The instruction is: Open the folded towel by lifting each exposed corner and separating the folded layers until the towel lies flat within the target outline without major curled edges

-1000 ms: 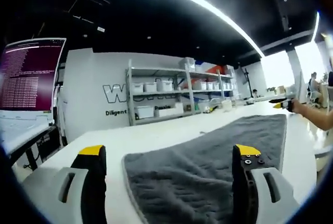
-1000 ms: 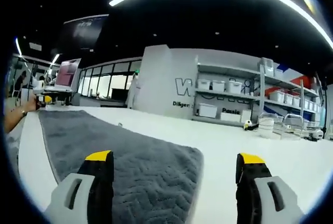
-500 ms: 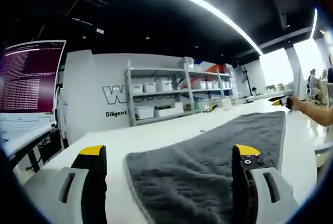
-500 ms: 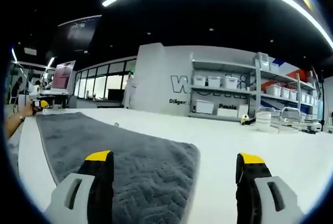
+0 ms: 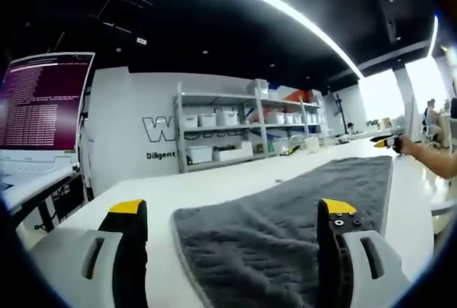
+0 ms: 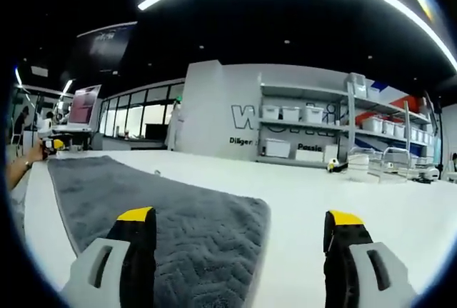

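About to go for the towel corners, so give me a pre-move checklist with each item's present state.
1. Left gripper jaws open, nothing held: ok.
2. Right gripper jaws open, nothing held: ok.
3. Grey towel corner ahead of the left jaws, lying on the white table: ok.
4. Towel corner between the right jaws: ok.
5. Towel flat without curled edges: looks flat from these low angles, but cannot tell if layers remain folded.
6. Target outline around the towel: cannot tell, no outline visible.

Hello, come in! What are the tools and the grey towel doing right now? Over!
Left tool open, low at one towel end. Right tool open at the other. Grey towel spread on white table. Nothing in the way.
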